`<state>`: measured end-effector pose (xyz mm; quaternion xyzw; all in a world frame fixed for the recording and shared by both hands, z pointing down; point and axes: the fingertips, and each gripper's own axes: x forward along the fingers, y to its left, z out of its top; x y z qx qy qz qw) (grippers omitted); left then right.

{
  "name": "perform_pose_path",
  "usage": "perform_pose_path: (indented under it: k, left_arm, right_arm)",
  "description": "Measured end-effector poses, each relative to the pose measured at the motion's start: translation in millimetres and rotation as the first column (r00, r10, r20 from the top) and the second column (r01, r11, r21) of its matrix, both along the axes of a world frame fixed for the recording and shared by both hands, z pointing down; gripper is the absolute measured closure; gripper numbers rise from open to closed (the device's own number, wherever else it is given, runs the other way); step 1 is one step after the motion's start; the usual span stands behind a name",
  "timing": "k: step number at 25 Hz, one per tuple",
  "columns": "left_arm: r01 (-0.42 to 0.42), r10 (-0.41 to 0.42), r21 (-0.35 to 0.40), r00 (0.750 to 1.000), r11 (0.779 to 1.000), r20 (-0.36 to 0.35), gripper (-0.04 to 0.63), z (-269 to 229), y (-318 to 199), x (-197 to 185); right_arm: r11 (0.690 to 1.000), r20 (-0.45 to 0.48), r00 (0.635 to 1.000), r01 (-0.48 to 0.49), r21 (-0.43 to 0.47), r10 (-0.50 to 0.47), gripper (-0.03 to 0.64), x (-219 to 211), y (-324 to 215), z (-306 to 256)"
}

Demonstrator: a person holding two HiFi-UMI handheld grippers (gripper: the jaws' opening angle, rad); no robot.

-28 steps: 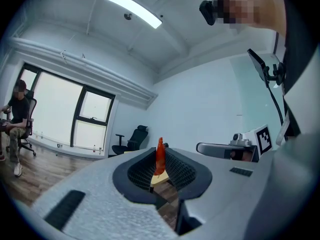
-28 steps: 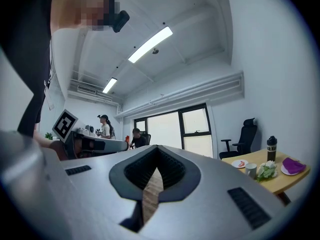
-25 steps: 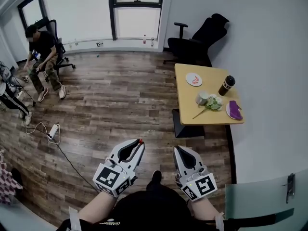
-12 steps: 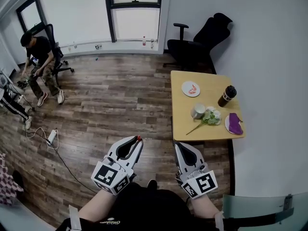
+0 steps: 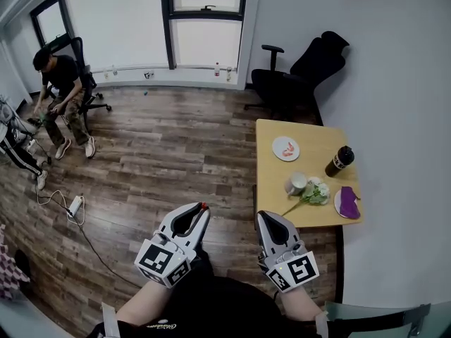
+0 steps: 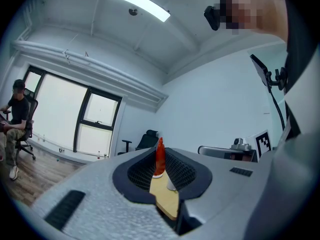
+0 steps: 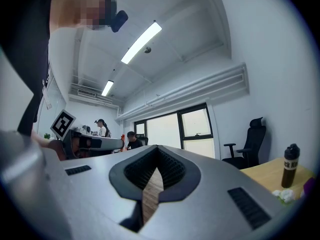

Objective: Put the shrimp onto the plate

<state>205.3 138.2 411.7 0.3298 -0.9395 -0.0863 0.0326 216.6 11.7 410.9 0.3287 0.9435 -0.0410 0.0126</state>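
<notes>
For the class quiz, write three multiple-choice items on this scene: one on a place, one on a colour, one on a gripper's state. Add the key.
1. Where does the dark bottle stand?
A. on the floor
B. on the yellow table
C. on the black chair

2. What colour is the piece at the left gripper tips?
A. red
B. blue
C. green

3. How is the right gripper?
A. wide open
B. shut on a cup
C. shut, empty

Key:
1. B, the bottle stands on the tabletop.
2. A, the left gripper view shows it red.
3. C, the jaws meet with nothing between.
</notes>
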Motion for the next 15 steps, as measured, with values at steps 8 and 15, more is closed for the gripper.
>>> perform_pose_path:
  k: [8, 15]
  left_arm:
    - [-0.009, 0.009, 0.01, 1.0, 1.0, 0.009, 0.54, -2.2, 35.3, -92.0]
    - [-0.027, 0.027, 0.02, 0.999, 0.999, 0.018, 0.54, -8.6, 84.6, -180.3]
  right_arm:
    - [1.0, -0.005, 1.0, -0.017, 0.019, 0.017, 0.617, -88.6, 35.3, -3.1]
    - [0.998, 0.0, 1.0, -0.03, 0.046, 0.03, 0.615, -177.5, 87.0, -11.8]
